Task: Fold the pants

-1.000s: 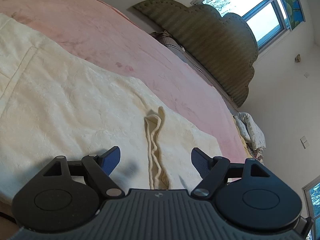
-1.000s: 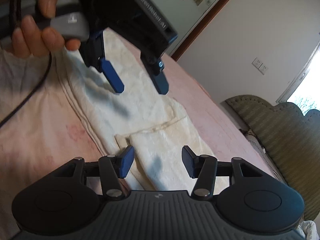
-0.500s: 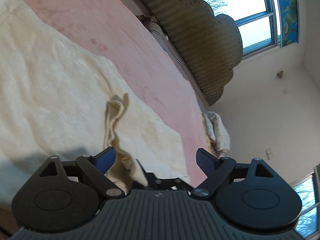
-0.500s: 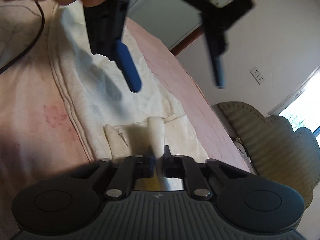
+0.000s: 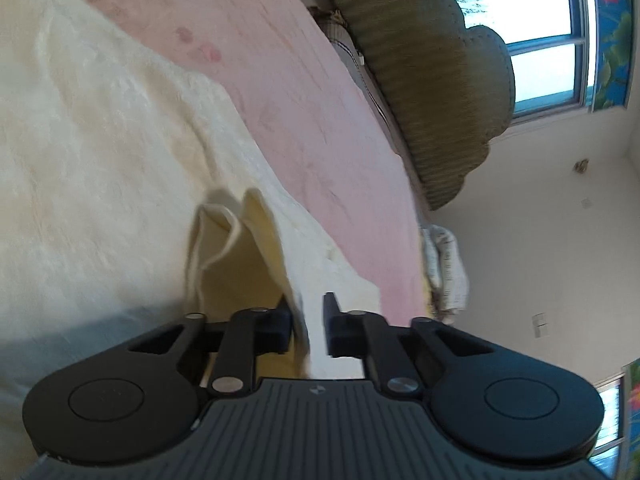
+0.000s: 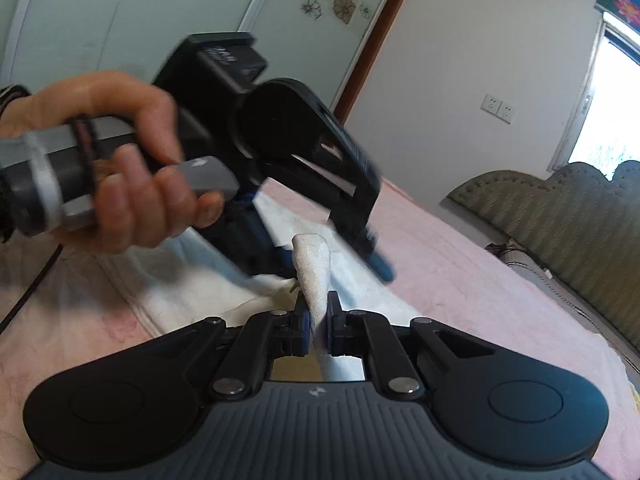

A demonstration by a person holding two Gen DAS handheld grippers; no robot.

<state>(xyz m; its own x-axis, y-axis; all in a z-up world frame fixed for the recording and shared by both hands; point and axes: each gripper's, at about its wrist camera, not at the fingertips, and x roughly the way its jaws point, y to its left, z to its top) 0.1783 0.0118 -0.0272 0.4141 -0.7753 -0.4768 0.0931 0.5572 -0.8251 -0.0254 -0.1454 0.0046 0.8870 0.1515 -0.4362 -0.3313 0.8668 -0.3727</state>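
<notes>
Two sets of tongs work one end of the cream pants (image 5: 100, 152), which lie spread on the pink bed (image 5: 304, 92). The right tongs (image 6: 318, 322) are clamped on a pinched-up ridge of fabric. The left tongs (image 5: 306, 326) are closing, narrow now, with a raised fold of cloth between them; whether the pads already press it I cannot tell. For a clean fold, I would wait until both grips are firm, lift both corners to the same height, keep the edge taut between them, and carry it over evenly so no crease drags.
</notes>
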